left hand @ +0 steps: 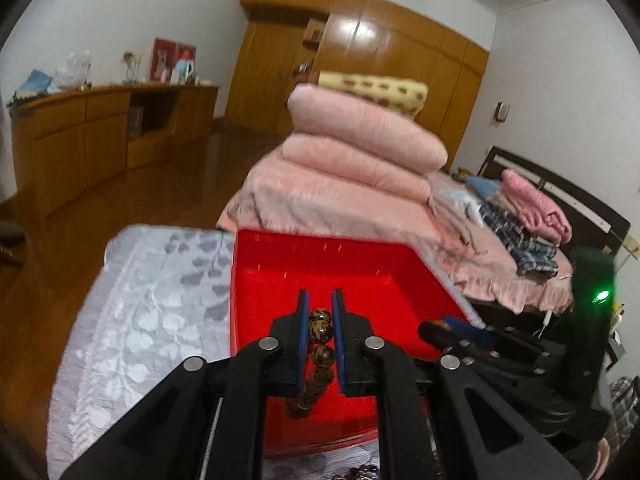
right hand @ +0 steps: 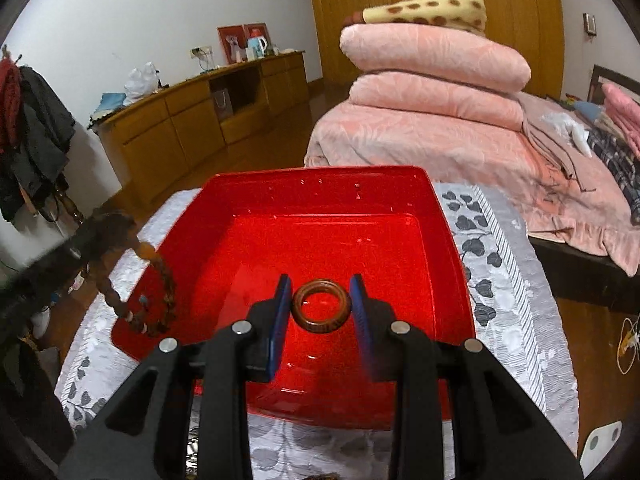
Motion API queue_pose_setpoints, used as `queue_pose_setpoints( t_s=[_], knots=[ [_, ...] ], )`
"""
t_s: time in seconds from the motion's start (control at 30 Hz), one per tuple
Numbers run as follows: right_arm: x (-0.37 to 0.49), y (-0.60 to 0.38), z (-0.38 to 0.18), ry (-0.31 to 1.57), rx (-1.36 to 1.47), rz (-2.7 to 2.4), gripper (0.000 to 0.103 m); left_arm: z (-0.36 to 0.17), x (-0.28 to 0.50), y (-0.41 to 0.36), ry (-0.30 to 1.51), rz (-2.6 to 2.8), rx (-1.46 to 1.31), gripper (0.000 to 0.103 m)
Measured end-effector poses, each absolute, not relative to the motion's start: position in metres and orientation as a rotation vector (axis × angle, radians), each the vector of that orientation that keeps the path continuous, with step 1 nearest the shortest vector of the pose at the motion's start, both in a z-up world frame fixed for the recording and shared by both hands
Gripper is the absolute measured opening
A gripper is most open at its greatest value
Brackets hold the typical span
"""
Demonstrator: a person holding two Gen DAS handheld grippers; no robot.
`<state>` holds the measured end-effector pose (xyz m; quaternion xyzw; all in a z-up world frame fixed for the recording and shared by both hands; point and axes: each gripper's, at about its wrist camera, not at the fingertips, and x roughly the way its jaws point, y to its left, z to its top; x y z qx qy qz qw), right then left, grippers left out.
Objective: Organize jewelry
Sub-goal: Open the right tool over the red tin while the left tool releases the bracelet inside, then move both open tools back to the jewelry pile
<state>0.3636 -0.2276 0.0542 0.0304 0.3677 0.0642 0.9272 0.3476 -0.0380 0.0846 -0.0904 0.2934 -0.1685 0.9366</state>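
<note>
A red plastic tray [left hand: 352,256] [right hand: 320,184] sits on a table with a grey leaf-pattern cloth [left hand: 152,304] [right hand: 492,248]. My left gripper [left hand: 319,300] is shut on a brown beaded bracelet [left hand: 320,332] and holds it above the tray; the bracelet also shows hanging at the left in the right wrist view [right hand: 156,292]. My right gripper [right hand: 320,286] is shut on a brown wooden ring [right hand: 321,306], held over the tray's inside. The right gripper shows blurred at the right in the left wrist view [left hand: 444,330].
A bed with stacked pink quilts [left hand: 360,152] [right hand: 436,80] stands just behind the table. Wooden cabinets [left hand: 100,132] [right hand: 192,128] line the far wall. More beads [left hand: 360,470] lie on the cloth at the near edge.
</note>
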Motion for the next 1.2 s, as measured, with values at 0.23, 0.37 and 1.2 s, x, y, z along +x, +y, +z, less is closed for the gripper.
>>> queue_pose_setpoints(
  t_s=[0.23,0.37,1.2],
  knots=[
    [0.361,-0.234,0.058,0.734,0.074,0.108,0.049,0.085,0.342,-0.036,0.611,-0.309,-0.157,0.034],
    [0.349,-0.24,0.068,0.703,0.076,0.095,0.067,0.092,0.327,-0.032,0.593,-0.275,-0.132,0.054],
    [0.198,-0.268,0.025,0.818,0.092,-0.014,0.096,0.037,0.199,-0.012,0.721,-0.164,-0.018,0.096]
  ],
)
